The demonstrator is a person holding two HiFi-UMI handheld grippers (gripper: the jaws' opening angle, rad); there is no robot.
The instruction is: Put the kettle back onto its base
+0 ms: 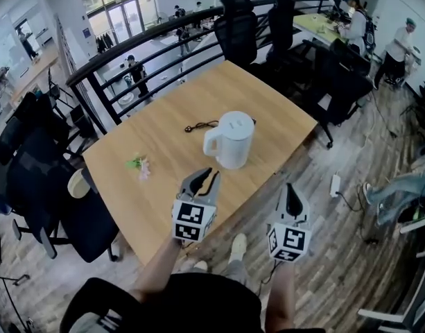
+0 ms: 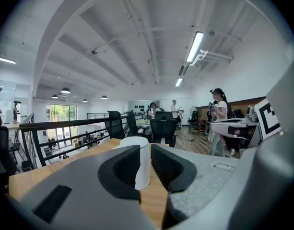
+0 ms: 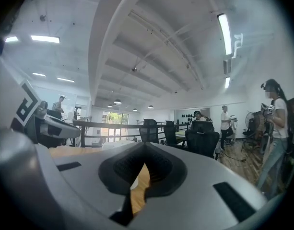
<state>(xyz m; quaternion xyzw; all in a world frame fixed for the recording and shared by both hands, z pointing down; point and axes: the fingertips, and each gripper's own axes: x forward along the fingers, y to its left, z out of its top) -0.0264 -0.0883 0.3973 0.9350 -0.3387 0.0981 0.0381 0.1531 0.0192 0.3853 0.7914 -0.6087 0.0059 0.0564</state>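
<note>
The kettle [image 1: 231,139] stands upright on the table [image 1: 157,186], lid down, handle [image 1: 211,144] towards the left gripper [image 1: 212,173]. No separate base shows in any view. A cord [image 1: 200,125] runs across the tabletop to the kettle's foot, so the base is probably under it and the task looks complete or nearly so. Neither gripper touches the kettle. The left gripper [image 2: 145,150] is unloaded, its jaws standing a narrow gap apart; the kettle [image 2: 139,162] appears through that gap but well beyond the tips. The right gripper [image 1: 290,187] is clenched on nothing, and its tips [image 3: 145,146] meet with no object between them. Hazards from here:

- If the kettle sits off-centre on its base, it may rock or fail to make contact. This cannot be checked from these views, since the foot is hidden by the body.
- The slack cord lies just beside the kettle, and a gripper sweeping over it could snag it and drag base and kettle together.
- A nudge to the handle side would turn or tip the kettle.

The kettle is the only container, and the closed lid hides whether it holds water. If it does, a tip would spill onto the table and the cord. A small green-and-pink item [image 1: 139,164] lies apart on the left.
</note>
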